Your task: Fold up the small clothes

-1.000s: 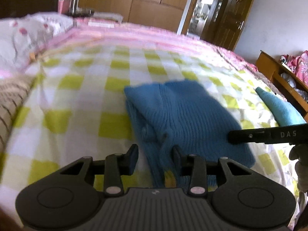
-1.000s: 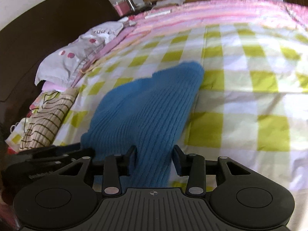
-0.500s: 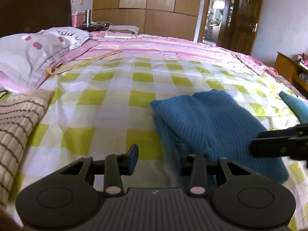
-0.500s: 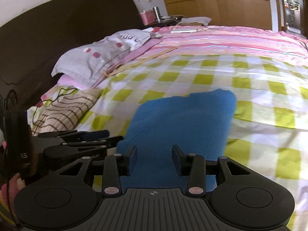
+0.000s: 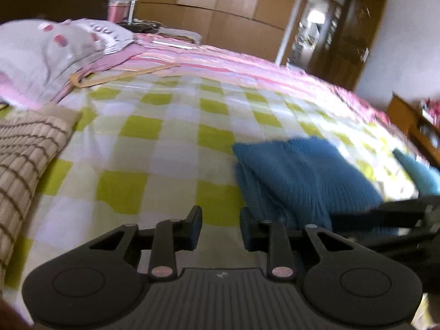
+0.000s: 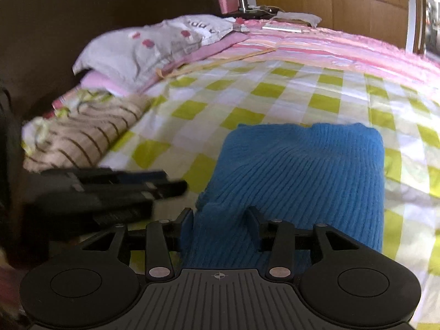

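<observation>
A blue knitted garment (image 5: 308, 176) lies folded on the green-and-white checked bedspread (image 5: 170, 148); it also shows in the right wrist view (image 6: 302, 170). My left gripper (image 5: 220, 228) is open and empty, just left of the garment's near edge. My right gripper (image 6: 220, 225) is open, its jaws either side of the garment's near end, which lies between them unpinched. The left gripper shows in the right wrist view (image 6: 170, 184), and the right gripper shows in the left wrist view (image 5: 338, 217).
A beige striped folded cloth (image 6: 79, 134) lies at the left by the grey pillow (image 6: 154, 44) and dark headboard (image 6: 82, 8). A second teal cloth piece (image 5: 412, 167) lies at the right bed edge. A wooden shelf (image 5: 412, 121) stands beyond.
Both grippers have let go of the blue garment and pulled back toward me. The garment now lies flat and folded on the bed. The left gripper has shifted left of it.
</observation>
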Tool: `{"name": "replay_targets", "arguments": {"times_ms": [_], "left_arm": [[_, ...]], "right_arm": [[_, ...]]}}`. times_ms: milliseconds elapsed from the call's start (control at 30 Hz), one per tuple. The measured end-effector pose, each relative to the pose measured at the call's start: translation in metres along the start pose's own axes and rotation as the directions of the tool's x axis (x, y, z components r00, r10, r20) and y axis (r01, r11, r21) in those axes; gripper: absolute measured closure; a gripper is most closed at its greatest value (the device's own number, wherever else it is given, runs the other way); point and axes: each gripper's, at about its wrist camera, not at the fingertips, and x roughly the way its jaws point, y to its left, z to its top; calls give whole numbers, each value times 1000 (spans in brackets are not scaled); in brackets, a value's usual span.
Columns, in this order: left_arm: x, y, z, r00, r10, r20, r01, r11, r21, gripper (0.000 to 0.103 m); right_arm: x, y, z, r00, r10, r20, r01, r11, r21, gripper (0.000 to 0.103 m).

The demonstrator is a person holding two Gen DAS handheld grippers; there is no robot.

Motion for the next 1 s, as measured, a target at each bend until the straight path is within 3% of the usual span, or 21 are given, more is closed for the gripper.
{"name": "replay_targets", "arguments": {"times_ms": [33, 133, 300, 467, 567, 667, 767, 900, 1000], "left_arm": [[-2, 3, 2, 1000, -5, 13, 6, 1000, -19, 69], [-6, 9, 7, 999, -5, 45, 7, 999, -44, 69], [-9, 16, 11, 997, -12, 75, 18, 997, -72, 69], [-2, 3, 16, 996, -61, 70, 63, 998, -21, 68], [4, -11, 16, 994, -94, 51, 92, 995, 28, 68], [19, -19, 12, 1000, -14, -1, 14, 996, 91, 66], [27, -14, 10, 999, 38, -13, -37, 996, 77, 61], [24, -12, 10, 998, 68, -14, -67, 996, 58, 60], [17, -20, 8, 996, 87, 9, -88, 993, 76, 60]], "right_arm": [[2, 4, 0, 1000, -18, -2, 18, 1000, -17, 80], [3, 14, 4, 1000, -22, 9, 23, 999, -34, 88], [-8, 35, 4, 995, 28, 95, -21, 997, -80, 89], [17, 47, -12, 998, 37, 45, -29, 985, -172, 89], [15, 43, -11, 997, 55, 53, -47, 988, -145, 88], [13, 36, -13, 995, 80, 57, -74, 991, -111, 86], [3, 31, -16, 994, 84, 65, -78, 993, -90, 84], [-21, 22, -25, 992, 87, 91, -82, 995, -55, 84], [-38, 6, -35, 993, 35, 115, -36, 999, 4, 83]]}}
